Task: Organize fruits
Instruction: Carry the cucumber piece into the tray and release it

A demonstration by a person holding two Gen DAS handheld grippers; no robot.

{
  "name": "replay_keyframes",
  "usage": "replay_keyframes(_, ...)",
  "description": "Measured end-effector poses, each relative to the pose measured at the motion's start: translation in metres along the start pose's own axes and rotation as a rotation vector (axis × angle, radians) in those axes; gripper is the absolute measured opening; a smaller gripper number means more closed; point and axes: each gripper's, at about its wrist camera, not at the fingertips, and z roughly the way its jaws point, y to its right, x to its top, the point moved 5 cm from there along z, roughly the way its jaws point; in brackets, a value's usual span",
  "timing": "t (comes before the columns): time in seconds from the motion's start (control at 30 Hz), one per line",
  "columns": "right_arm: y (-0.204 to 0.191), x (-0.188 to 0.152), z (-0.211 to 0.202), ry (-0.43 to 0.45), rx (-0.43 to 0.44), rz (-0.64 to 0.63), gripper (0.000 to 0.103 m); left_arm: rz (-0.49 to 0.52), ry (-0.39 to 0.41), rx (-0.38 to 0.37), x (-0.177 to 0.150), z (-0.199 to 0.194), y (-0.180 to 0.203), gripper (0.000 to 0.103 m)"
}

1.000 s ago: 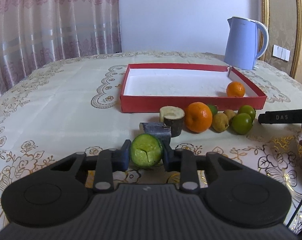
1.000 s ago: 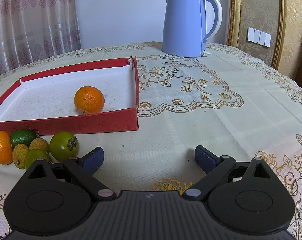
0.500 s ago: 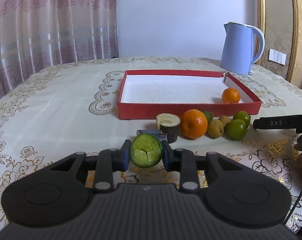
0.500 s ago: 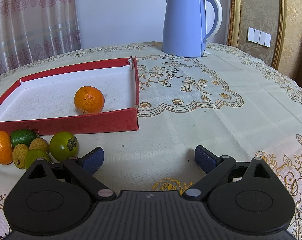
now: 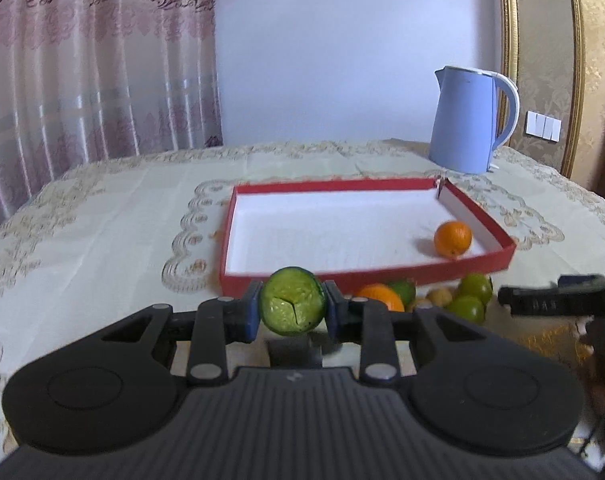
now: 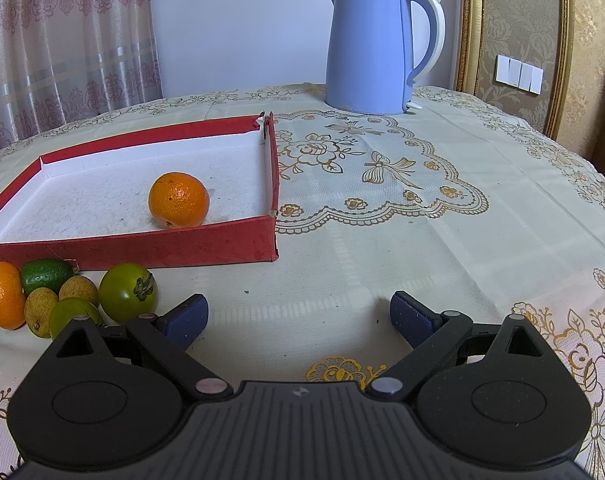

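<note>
My left gripper (image 5: 293,309) is shut on a round green fruit (image 5: 293,306) with a cracked skin and holds it in the air in front of the near wall of the red tray (image 5: 382,274). One orange (image 5: 452,239) lies in the tray's right part; it also shows in the right wrist view (image 6: 178,199). A cluster of fruits lies on the cloth before the tray: an orange (image 6: 2,294), a green lime (image 6: 46,275), a green persimmon (image 6: 128,292) and small brownish fruits (image 6: 40,310). My right gripper (image 6: 298,316) is open and empty, low over the cloth right of the cluster.
A blue electric kettle (image 6: 370,48) stands at the back right of the table, behind the tray (image 6: 142,246). The right gripper's finger (image 5: 554,300) juts in at the right of the left wrist view. Curtains hang at the back left.
My left gripper has risen with the green fruit and moved toward the tray; the wood stump and dark block are now hidden below it. The right gripper has not moved.
</note>
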Motion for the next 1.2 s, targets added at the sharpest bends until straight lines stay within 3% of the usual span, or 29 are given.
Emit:
replay_keyframes(0.2,0.000,0.000,0.000,0.000,0.000,0.000,0.098,-0.008,-0.009,-0.009,0.027,0.032,-0.001,0.028)
replay_keyframes(0.5,0.000,0.000,0.000,0.000,0.000,0.000,0.098,0.018,-0.066,0.037,0.060,0.103,0.004,0.028)
replay_keyframes(1.03,0.000,0.000,0.000,0.001,0.000,0.000,0.098,0.036,-0.248,0.114,0.059,0.188,0.007,0.029)
replay_keyframes(1.1,0.000,0.000,0.000,0.001,0.000,-0.001,0.098,0.022,-0.264,0.111,0.056,0.191,0.004,0.035)
replay_keyframes(1.2,0.000,0.000,0.000,0.001,0.000,-0.001,0.099,0.021,-0.254,0.126,0.055,0.188,0.002,0.052)
